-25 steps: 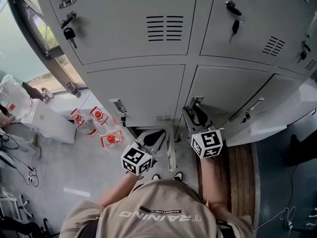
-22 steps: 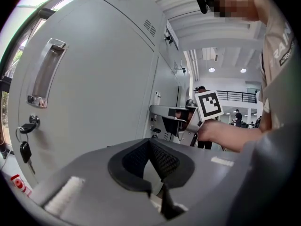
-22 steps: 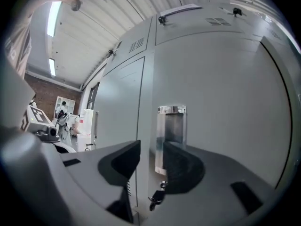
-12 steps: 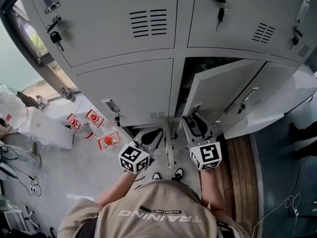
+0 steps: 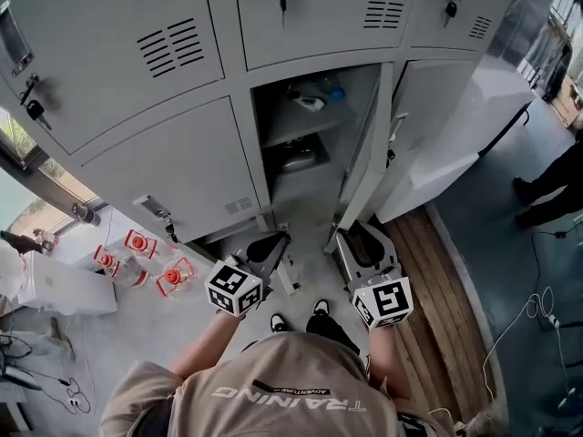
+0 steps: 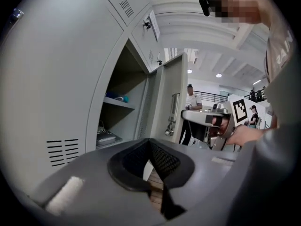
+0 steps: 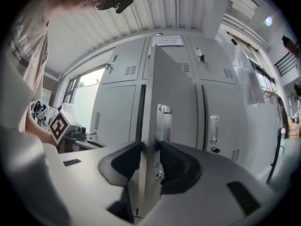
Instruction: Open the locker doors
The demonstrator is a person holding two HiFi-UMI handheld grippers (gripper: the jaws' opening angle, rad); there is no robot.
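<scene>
The lower middle locker door [image 5: 369,153] stands swung out to the right, edge-on in the right gripper view [image 7: 174,93]. My right gripper [image 5: 351,237] is at its lower edge. The jaws have just been opening, and the door's edge is between them [image 7: 150,149] with both pads against it. Inside the open locker [image 5: 305,126] is a shelf holding small items. My left gripper [image 5: 271,244] hangs shut and empty in front of the opening; between its pads [image 6: 150,147] only floor shows. The lower left locker door [image 5: 173,171] is closed.
The neighbouring right locker's door [image 5: 474,107] also stands open. Water bottles with red caps [image 5: 137,262] sit on the floor at the left. A wooden floor strip [image 5: 446,280] runs on the right. A person [image 5: 551,185] stands at the far right, near cables [image 5: 547,308].
The lower middle door went from shut to wide open, swinging right as my right gripper drew back with its edge. The left gripper shifted back too, still shut.
</scene>
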